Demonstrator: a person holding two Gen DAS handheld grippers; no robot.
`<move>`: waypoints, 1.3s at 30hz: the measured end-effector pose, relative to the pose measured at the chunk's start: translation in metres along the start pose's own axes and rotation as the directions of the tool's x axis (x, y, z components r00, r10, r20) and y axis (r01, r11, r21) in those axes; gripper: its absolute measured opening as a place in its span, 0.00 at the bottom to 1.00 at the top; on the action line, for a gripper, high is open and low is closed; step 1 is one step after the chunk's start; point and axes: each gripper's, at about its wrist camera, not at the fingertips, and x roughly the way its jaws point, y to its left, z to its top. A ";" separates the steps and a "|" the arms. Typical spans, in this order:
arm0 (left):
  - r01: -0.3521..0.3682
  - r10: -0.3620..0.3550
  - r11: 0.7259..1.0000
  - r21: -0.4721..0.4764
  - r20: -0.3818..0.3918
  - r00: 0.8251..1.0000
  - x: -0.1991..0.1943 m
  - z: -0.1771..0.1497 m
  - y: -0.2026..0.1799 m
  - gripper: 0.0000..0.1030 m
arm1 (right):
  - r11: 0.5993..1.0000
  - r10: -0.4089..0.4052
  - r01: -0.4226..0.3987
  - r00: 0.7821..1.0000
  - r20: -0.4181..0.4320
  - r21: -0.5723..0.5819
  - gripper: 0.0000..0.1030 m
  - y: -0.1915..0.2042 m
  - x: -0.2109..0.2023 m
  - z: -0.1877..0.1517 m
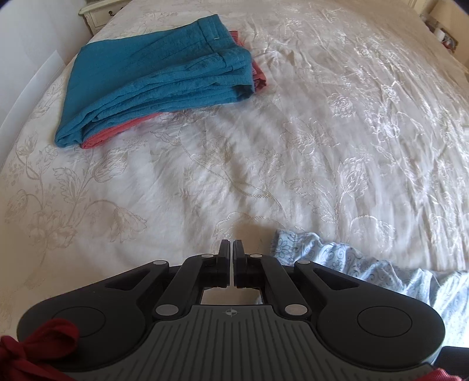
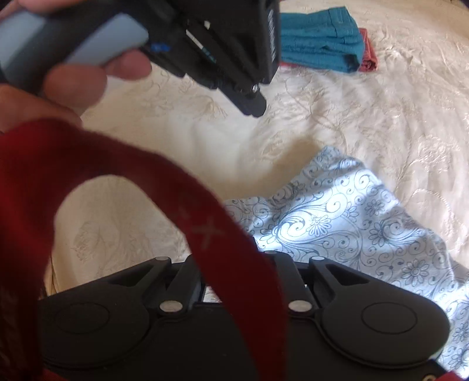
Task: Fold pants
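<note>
One pair of pale blue patterned pants (image 2: pixel 346 222) lies crumpled on a bed, waiting between two hand-held grippers

Spread loosely on the cream embroidered bedspread (image 1: pixel 293 146), the pants sit just right of the left gripper (image 1: pixel 233 249), whose jaws are pressed together with nothing between them, hovering over bare cover. In the right wrist view the right gripper (image 2: pixel 234 263) sits low at the garment's near edge, but a blurred dark red strap (image 2: pixel 205 222) crosses its fingers, so whether the jaws are parted or closed cannot be told. Above it, a person's hand (image 2: pixel 88 76) grips the left tool's handle. Farther up the bed, well apart from the pants, folded teal trousers (image 1: pixel 158 79) rest on a folded coral-red garment (image 1: pixel 258 73); a white nightstand (image 1: pixel 96 13) stands at the far corner
</note>
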 end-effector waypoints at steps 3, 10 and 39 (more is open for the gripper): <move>0.044 -0.044 0.998 0.049 0.007 0.999 -0.002 -0.001 -0.019 0.03 | 0.999 0.033 -0.033 0.999 0.008 0.003 0.33 -0.006 -0.017 -0.008; 0.140 -0.137 0.984 0.110 -0.035 0.990 0.015 -0.014 -0.072 0.03 | 0.992 -0.047 0.034 0.993 0.108 0.122 0.33 -0.055 -0.105 -0.043; 0.025 -0.025 1.000 0.006 -0.021 0.999 0.016 -0.005 -0.178 0.04 | 0.969 -0.070 0.078 0.997 0.045 -0.233 0.09 -0.116 -0.134 -0.120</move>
